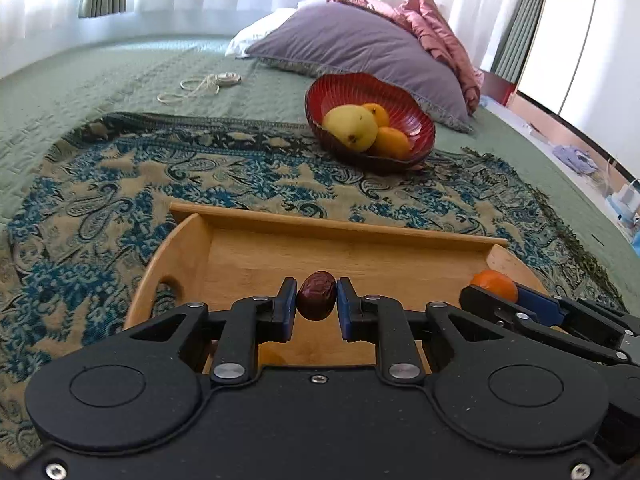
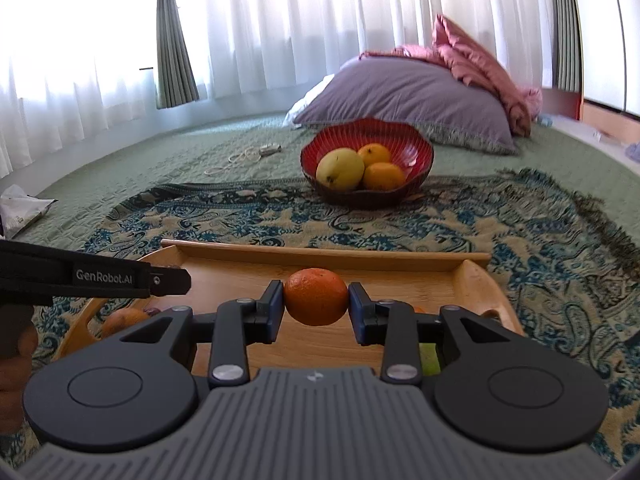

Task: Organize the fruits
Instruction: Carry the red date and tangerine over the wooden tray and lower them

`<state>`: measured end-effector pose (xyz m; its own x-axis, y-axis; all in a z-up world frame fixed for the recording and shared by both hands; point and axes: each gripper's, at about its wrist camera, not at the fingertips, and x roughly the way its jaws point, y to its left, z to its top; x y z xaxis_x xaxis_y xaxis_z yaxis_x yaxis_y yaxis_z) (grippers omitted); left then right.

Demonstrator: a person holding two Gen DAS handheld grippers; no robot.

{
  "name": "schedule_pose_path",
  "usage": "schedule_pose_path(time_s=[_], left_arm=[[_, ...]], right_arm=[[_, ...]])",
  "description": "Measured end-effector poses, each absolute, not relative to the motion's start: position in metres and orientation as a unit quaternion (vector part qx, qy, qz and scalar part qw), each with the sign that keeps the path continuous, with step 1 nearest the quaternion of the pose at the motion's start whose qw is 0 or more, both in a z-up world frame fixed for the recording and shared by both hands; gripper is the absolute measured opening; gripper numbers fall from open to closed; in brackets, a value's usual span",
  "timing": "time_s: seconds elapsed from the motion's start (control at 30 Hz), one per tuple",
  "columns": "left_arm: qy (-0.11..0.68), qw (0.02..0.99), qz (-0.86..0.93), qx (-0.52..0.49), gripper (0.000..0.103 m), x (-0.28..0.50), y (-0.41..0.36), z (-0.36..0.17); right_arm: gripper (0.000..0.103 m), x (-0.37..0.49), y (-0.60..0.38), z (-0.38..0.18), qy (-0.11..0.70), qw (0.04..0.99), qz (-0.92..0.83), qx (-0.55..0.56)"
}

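Note:
My left gripper (image 1: 316, 298) is shut on a dark red date (image 1: 316, 295), held above the wooden tray (image 1: 340, 226). My right gripper (image 2: 316, 298) is shut on an orange (image 2: 316, 296), also above the wooden tray (image 2: 320, 254); it shows at the right of the left wrist view with the orange (image 1: 495, 284). A red bowl (image 1: 340, 88) beyond the tray holds a yellow-green mango (image 1: 350, 127) and two oranges (image 1: 392, 142). The bowl (image 2: 400, 132) also shows in the right wrist view. More fruit (image 2: 124, 318) lies in the tray, partly hidden behind my grippers.
Everything rests on a patterned blue and tan cloth (image 1: 120, 200) over a green bedspread (image 1: 80, 80). A purple pillow (image 1: 352, 44) and pink bedding (image 1: 436, 28) lie behind the bowl. A cord with a small device (image 1: 204, 84) lies on the bed to the left.

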<state>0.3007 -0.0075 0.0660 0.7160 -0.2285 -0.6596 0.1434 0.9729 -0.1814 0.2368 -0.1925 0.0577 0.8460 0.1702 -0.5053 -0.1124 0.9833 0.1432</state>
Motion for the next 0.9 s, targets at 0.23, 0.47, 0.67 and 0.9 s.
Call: schedule_pose_path(time_s=[0.23, 0.47, 0.67, 0.9], left_arm=[[0.381, 0.921, -0.075, -0.042, 0.02, 0.325, -0.018, 0.05], [0.389, 0.918, -0.075, -0.023, 0.02, 0.329, -0.024, 0.04], [0.392, 0.917, -0.066, -0.022, 0.02, 0.332, -0.021, 0.036], [0.392, 0.918, -0.064, -0.015, 0.02, 0.333, -0.021, 0.035]], right_arm=[[0.04, 0.271, -0.186, 0.042, 0.309, 0.947, 0.066, 0.064], [0.04, 0.283, -0.178, 0.032, 0.324, 0.942, 0.067, 0.047], [0.04, 0.285, -0.173, 0.028, 0.329, 0.941, 0.067, 0.04], [0.04, 0.287, -0.173, 0.026, 0.333, 0.94, 0.063, 0.043]])
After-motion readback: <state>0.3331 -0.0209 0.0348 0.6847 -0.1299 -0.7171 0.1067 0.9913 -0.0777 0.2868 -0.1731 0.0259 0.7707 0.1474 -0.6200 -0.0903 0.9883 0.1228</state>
